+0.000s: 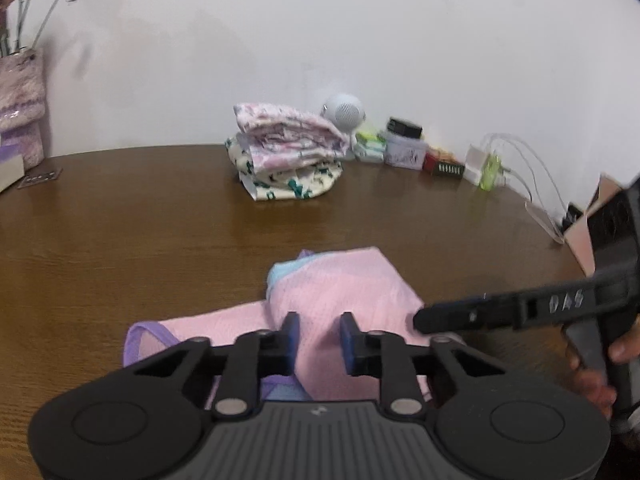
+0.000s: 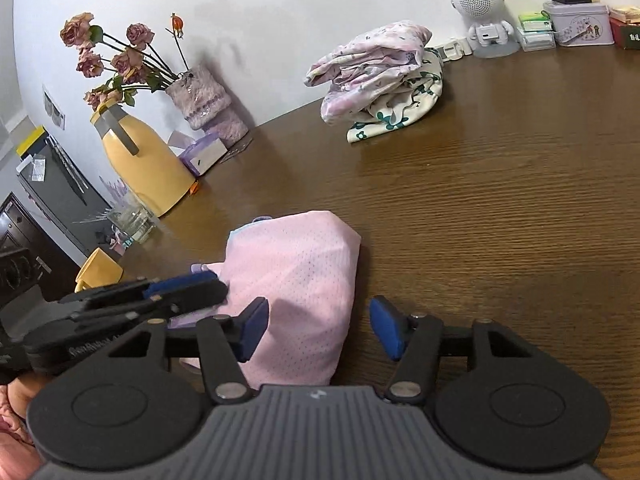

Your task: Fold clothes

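The pink garment [image 2: 296, 296] lay half-folded on the brown table [image 2: 500, 208], directly under both claws. The left gripper [image 1: 319, 342] hovered narrowly parted over its middle, gripping nothing. The right gripper [image 2: 320, 328] stood wide, straddling the cloth's right edge.

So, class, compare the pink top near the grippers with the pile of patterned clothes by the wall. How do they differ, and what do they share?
The pink top is plain pink mesh with purple trim; the pile of patterned clothes shows floral and green prints. The pink top lies low, only partly folded; the pile is stacked higher. The pink top sits between the grippers; the pile sits apart, near the wall. Both rest on the brown table.
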Tool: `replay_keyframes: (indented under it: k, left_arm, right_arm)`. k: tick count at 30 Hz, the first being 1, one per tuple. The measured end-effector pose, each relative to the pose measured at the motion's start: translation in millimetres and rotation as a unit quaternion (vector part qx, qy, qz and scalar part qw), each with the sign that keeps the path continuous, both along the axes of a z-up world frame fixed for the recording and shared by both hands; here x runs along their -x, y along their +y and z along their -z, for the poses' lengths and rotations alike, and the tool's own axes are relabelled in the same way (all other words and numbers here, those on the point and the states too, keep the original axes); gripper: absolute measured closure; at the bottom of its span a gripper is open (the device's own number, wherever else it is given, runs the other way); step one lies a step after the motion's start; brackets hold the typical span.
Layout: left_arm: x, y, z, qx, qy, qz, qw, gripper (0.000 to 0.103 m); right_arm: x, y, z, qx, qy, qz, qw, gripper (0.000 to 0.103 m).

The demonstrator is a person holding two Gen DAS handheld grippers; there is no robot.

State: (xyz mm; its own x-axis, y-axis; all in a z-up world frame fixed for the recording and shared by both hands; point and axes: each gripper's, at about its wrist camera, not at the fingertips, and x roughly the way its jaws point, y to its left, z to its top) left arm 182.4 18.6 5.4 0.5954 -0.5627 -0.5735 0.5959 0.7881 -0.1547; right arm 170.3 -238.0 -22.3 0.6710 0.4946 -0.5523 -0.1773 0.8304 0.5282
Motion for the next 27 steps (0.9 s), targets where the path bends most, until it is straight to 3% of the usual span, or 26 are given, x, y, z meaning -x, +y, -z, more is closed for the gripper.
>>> replay_keyframes:
  k: [3,5,10,13,21,25,27]
  left_arm:
    - [-3,-2,5,-0.011,0.005,0.004,0.9999,0.088]
    - [-4,-2,8,-0.018,0.008,0.006,0.9998,0.088]
    - [-8,3,11,-0.005,0.019,0.006,0.9998,0.087]
    - [-8,4,11,0.000,0.022,0.005,0.9997,0.087]
    - [-3,-15,9,0.003,0.029,0.001,0.9996,0.088]
    - [-2,-43,7,0.011,0.044,0.019,0.9988,0.085]
    - [-1,-64,7,0.020,0.056,0.037,0.9975,0.079]
  right_arm:
    - [-3,-1,3,-0.013,0.003,-0.005,1.000,0.054]
    - [-6,-2,6,-0.027,0.008,-0.008,1.000,0.067]
    - [-13,-2,10,-0.045,0.013,-0.010,0.999,0.073]
    - [-15,-5,15,-0.068,0.028,-0.004,0.997,0.085]
    - [-10,-12,0,-0.077,0.024,0.012,0.997,0.093]
    - [-2,-27,-21,-0.051,0.020,0.023,0.998,0.093]
    - [3,-35,-36,-0.024,0.016,0.030,0.999,0.093]
